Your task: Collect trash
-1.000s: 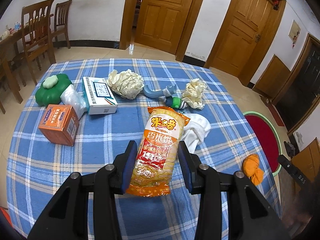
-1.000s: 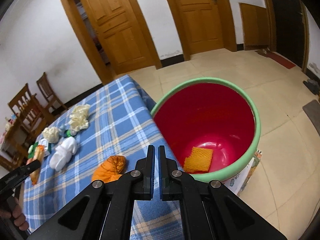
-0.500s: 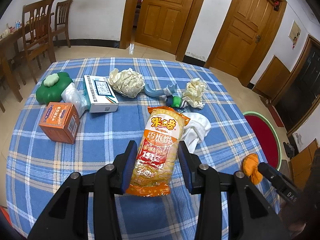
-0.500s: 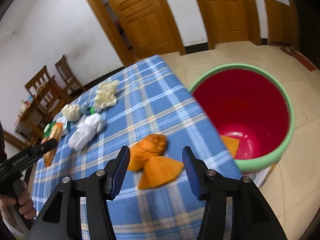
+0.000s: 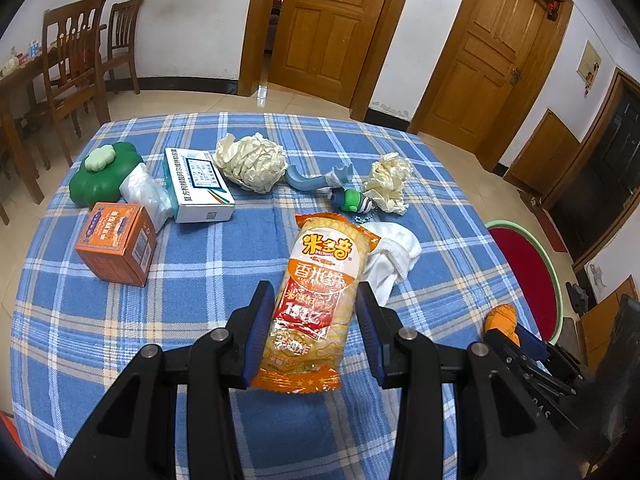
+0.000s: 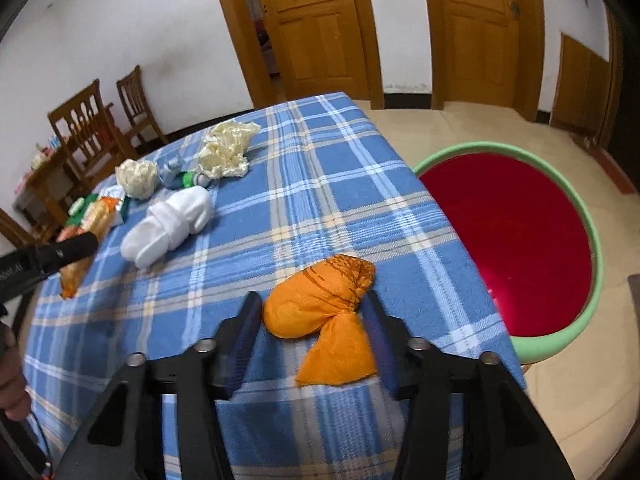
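Note:
My left gripper [image 5: 316, 320] is shut on an orange snack packet [image 5: 320, 292], held above the blue checked tablecloth [image 5: 200, 280]. My right gripper [image 6: 312, 320] is open, its jaws on either side of an orange cloth bundle [image 6: 320, 312] at the table's near right edge; the bundle also shows in the left wrist view [image 5: 500, 318]. A red tub with a green rim [image 6: 520, 236] stands on the floor beside the table. Two crumpled cream papers [image 5: 252, 162] [image 5: 388, 182] and a white cloth [image 5: 392, 256] lie on the table.
An orange box [image 5: 118, 242], a white box [image 5: 198, 184], a green soft toy [image 5: 100, 172], a clear bag [image 5: 146, 194] and a blue-green toy [image 5: 336, 188] lie on the table. Wooden chairs [image 5: 76, 64] stand at the far left. Wooden doors [image 5: 332, 24] line the wall.
My right gripper has opened and moved from over the tub to the table edge, and now straddles the orange bundle. My left gripper still holds the packet, almost unmoved.

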The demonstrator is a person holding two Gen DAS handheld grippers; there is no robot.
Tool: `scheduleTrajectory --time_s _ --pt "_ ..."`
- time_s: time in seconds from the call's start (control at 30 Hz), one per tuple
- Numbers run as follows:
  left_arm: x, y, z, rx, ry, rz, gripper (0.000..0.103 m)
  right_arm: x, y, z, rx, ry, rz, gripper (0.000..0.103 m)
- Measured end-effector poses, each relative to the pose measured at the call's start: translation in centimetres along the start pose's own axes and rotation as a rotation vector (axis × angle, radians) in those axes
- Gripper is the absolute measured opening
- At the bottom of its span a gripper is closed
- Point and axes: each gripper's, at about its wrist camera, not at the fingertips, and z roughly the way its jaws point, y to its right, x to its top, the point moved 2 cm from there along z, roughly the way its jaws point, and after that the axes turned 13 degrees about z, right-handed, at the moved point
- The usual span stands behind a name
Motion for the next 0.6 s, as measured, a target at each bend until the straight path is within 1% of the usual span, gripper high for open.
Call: scheduleTrajectory --time_s 0.07,0.13,0.37,0.5,0.6 --pt "0.0 0.1 0.0 -0.001 0.001 0.003 0.042 0.1 0.3 -0.1 0.005 -0.001 0.011 0.038" --pt "0.1 0.2 -0.1 -0.004 0.002 0.005 0.042 0.3 0.8 -0.4 0.014 0.001 0.032 0.035" --pt "0.6 1.0 -0.4 -0.016 0.009 0.018 0.042 2.4 3.7 -2.4 -0.028 0.086 0.108 0.035" --pt "1.1 1.9 -0.3 -0.032 0.009 0.04 0.042 3.5 6.8 -2.5 -0.067 0.101 0.19 0.036" --pt "1.6 2.9 -0.1 -0.059 0.005 0.061 0.042 4.1 8.7 -2.5 -0.082 0.101 0.242 0.038"
